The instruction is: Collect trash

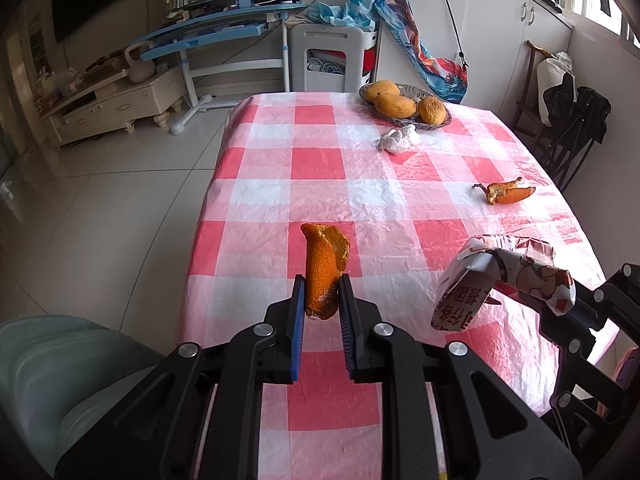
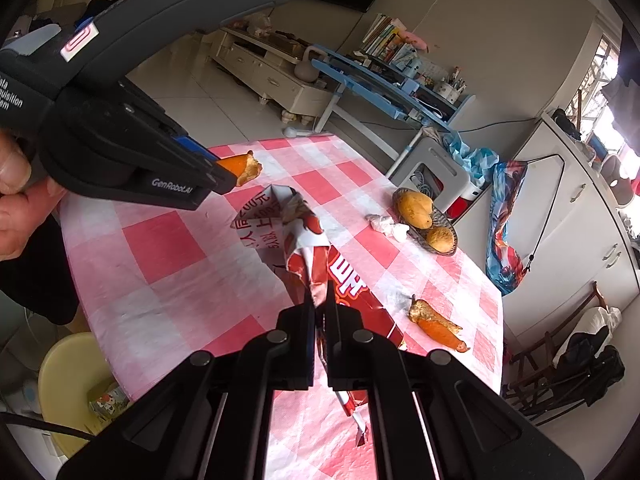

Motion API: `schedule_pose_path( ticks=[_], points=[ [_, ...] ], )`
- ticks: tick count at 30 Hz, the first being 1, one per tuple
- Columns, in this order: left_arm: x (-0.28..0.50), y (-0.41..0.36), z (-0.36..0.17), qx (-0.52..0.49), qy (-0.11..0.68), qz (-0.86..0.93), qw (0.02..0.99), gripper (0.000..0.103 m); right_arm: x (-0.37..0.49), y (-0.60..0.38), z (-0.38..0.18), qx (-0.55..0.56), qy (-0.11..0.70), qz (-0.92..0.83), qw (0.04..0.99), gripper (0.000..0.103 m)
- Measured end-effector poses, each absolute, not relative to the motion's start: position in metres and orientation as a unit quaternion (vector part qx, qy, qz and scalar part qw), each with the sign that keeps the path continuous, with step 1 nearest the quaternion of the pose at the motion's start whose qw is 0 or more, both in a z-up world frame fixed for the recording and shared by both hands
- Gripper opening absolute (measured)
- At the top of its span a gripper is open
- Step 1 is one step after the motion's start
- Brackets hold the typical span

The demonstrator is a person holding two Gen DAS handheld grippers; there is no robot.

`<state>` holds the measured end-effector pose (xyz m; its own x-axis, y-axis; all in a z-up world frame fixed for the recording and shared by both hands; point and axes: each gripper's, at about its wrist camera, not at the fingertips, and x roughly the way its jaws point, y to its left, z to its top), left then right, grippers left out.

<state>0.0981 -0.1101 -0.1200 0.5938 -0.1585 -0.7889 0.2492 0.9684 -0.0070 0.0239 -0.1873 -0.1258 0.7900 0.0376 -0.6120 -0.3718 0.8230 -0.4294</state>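
My left gripper (image 1: pixel 321 287) is shut on a curled piece of orange peel (image 1: pixel 324 264) and holds it above the checked tablecloth (image 1: pixel 320 160). It also shows in the right wrist view (image 2: pixel 224 178), with the peel (image 2: pixel 242 167) at its tip. My right gripper (image 2: pixel 319 300) is shut on the rim of a folded printed paper box (image 2: pixel 288 236), lifted and open toward the left gripper. The box (image 1: pixel 496 276) sits right of the peel in the left wrist view. A second peel (image 1: pixel 506 192) (image 2: pixel 436 324) and a crumpled white tissue (image 1: pixel 398 140) (image 2: pixel 386 224) lie on the table.
A woven basket (image 1: pixel 400 120) (image 2: pixel 440 216) with mangoes and an orange stands at the table's far side. A green chair (image 1: pixel 80 360) is at the left, a yellow stool (image 2: pixel 72 380) below the table edge, a dark folding chair (image 1: pixel 568 132) at the right.
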Motion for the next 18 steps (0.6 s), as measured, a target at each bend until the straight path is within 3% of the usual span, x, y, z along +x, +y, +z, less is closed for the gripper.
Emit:
schedule_pose_path(
  ticks=[18],
  points=[
    [0.1003,-0.1068,-0.1219,0.041,0.44,-0.112,0.89,0.016,0.0204,-0.1873,-0.1252,-0.283,0.298,0.124,0.903,0.004]
  ],
)
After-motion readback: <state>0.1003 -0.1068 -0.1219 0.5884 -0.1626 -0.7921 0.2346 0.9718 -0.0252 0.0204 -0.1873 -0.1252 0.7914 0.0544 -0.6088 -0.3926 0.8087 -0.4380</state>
